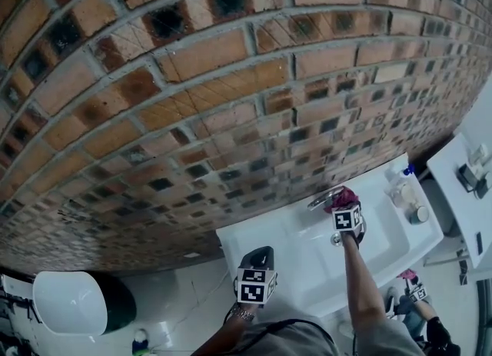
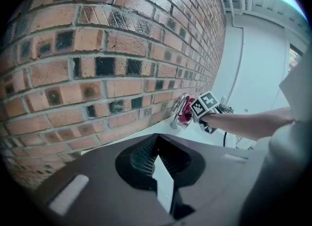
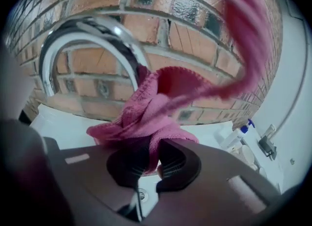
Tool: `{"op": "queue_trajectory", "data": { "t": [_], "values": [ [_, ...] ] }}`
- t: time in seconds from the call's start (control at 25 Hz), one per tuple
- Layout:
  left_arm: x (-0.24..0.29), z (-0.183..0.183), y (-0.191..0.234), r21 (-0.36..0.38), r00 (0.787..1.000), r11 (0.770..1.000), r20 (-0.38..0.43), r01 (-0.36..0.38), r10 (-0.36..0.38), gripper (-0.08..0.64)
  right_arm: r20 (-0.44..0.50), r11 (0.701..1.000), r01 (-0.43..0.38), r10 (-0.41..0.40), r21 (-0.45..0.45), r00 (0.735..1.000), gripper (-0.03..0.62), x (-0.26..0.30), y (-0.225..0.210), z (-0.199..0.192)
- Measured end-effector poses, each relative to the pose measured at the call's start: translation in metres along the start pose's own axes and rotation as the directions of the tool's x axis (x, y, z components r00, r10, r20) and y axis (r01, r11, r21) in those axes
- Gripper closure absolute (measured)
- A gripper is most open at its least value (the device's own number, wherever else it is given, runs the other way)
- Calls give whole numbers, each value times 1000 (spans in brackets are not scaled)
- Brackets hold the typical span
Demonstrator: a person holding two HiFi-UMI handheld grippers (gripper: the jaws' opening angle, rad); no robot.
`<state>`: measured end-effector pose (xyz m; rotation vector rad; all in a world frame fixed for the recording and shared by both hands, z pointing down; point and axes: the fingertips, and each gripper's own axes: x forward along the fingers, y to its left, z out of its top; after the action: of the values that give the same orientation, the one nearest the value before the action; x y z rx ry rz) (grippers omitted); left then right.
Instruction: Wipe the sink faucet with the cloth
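- Right gripper (image 3: 146, 164): jaws clamped on a crumpled pink terry cloth (image 3: 146, 117), which lies against the curved chrome faucet (image 3: 92, 39) at the back of the white ceramic sink (image 1: 307, 270).
- Left gripper (image 2: 157, 157): jaws together, empty, well apart from the faucet.
- Progress: wiping apparently under way; most of the spout probably left to do.

Brick wall (image 1: 192, 78), blue-capped pump bottle (image 1: 401, 185) beside round jar (image 1: 419, 214), white bowl (image 1: 69, 303) lower left
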<state>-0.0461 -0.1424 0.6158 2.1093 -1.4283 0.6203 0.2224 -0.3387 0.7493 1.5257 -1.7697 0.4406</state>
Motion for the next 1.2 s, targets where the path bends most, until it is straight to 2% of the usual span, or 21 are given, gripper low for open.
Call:
{"op": "queue_trajectory", "data": {
  "t": [0.08,0.2,0.24,0.32,0.44,0.52,0.6,0.72,0.8,0.88,0.96,1.04,1.12,1.2],
  "values": [
    [2,-1,-1,3,1000,1000,-5,2,-2,541,-9,999,-43,43,-22,999,568,0,10,-8],
    [5,-2,-1,1,1000,1000,-10,3,-3,541,-57,985,-159,156,-63,986,566,-7,32,-27],
    [6,-1,-1,0,1000,1000,-11,4,-4,541,-56,978,-195,191,-74,980,566,-11,39,-30],
    [7,-1,-1,-2,1000,1000,-14,3,-3,541,3,970,-226,227,-89,974,565,-19,47,-20],
    [7,-3,1,-3,1000,1000,-22,-3,3,541,79,982,-184,186,-32,979,563,-11,43,1],
    [6,-5,1,-3,1000,1000,-26,-5,5,541,65,985,-167,164,42,984,563,3,41,-4],
    [4,-6,0,-4,1000,1000,-26,-5,5,541,59,982,-170,165,77,984,561,9,43,-12],
    [4,-6,7,-12,1000,1000,-24,-16,16,541,-18,982,-190,190,15,982,563,13,56,-36],
    [4,-8,10,-19,999,1000,-26,-20,20,541,-74,985,-168,165,-34,983,566,9,57,-56],
    [4,-8,8,-20,1000,1000,-24,-14,14,541,-64,995,-100,98,-28,993,566,1,38,-59],
    [6,-8,7,-19,1000,1000,-23,-9,8,541,-10,1000,-26,26,17,1000,565,-3,8,-46],
    [7,-10,7,-21,1000,1000,-28,-7,6,541,10,999,2,-2,40,1000,565,-6,-11,-36],
    [6,-12,5,-18,1000,1000,-30,-1,0,541,23,998,-7,6,64,1000,565,-14,-21,-39],
    [5,-11,4,-16,1000,1000,-28,3,-4,541,44,990,52,-58,129,997,565,-28,-49,-47]
  ]
}}
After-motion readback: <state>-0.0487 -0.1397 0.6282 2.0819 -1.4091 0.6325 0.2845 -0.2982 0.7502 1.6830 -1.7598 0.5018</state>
